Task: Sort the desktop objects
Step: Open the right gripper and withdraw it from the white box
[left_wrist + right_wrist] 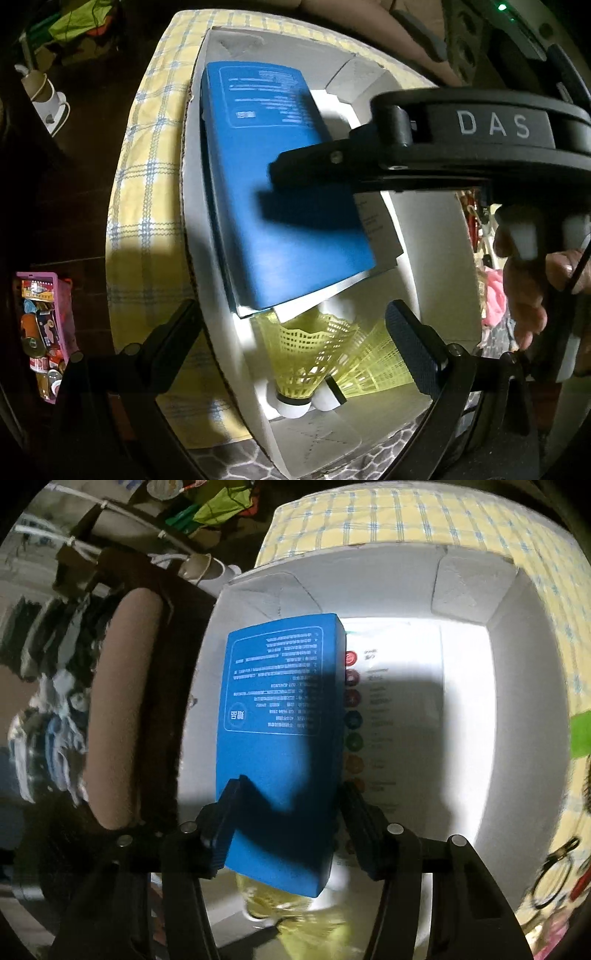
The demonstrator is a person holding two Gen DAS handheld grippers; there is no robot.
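- Inside the white cardboard box (pixel 465 602), the blue carton (pixel 280 746) lies slanted, its printed face up, with its near end between the two fingers of the right tongs (pixel 286 823).
- The right tongs stand partly open around that near end; the left finger (pixel 225 827) lies against the carton's edge and the right finger (pixel 360 827) sits just beside its other edge, but whether both pads press cannot be told.
- From the left wrist view, the right tongs (pixel 306 173) reach in from the right over the blue carton (pixel 280 206), a hand (pixel 535 295) on the handle.
- The left tongs (pixel 295 350) hover open at the box's near end, nothing between their fingers.
- Under the carton lies a white printed sheet (pixel 399 709) with a column of coloured dots.
- At the near end of the box, two yellow shuttlecocks (pixel 306 354) lie with white caps toward the near wall, partly under the carton.
- The box rests on a surface covered by a yellow and blue checked cloth (pixel 147 177).
- On the dark floor to the left stands a pink basket (pixel 44 332) full of small packets.
- Clutter and clothing fill the dim far room.
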